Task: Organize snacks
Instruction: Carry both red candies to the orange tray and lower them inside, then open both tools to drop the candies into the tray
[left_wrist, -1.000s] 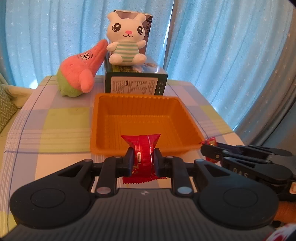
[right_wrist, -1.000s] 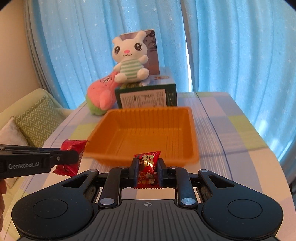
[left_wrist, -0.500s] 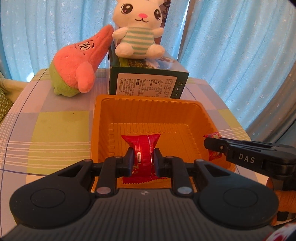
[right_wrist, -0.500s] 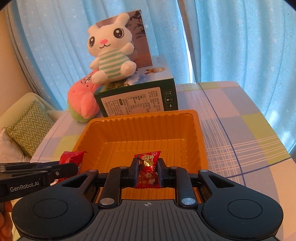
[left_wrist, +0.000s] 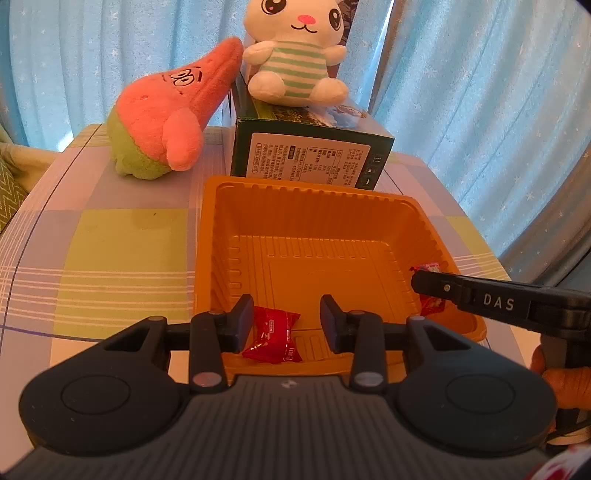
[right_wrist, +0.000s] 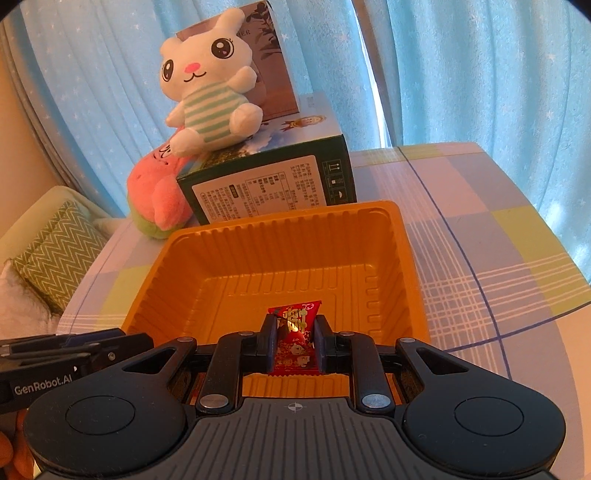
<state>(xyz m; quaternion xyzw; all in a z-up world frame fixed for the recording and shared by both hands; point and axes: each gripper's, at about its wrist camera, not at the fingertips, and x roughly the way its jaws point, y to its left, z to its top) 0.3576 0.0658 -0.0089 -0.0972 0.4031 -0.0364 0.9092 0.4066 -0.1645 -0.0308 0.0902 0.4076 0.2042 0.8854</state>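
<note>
**One candy released, one still pinched over the tray**

Over the near edge of the orange plastic tray (left_wrist: 314, 229), the left gripper (left_wrist: 288, 325) has just been opening; its jaws now stand spread, and the plain red wrapped candy (left_wrist: 273, 334) lies loose between them, close beside the left finger but no longer squeezed. It seems to rest on the tray floor near the front wall. The right gripper (right_wrist: 294, 347) is pressed tight on a red candy with gold print (right_wrist: 295, 332), held above the tray's front edge.

Judged from here, the risks are small but real. A crinkly wrapper could cling to the left pad and ride out as that gripper withdraws. Released too near the rim, the right candy could tumble onto the checked tablecloth (right_wrist: 480, 229). The light tray could also shift if a finger nudges its wall.
</note>
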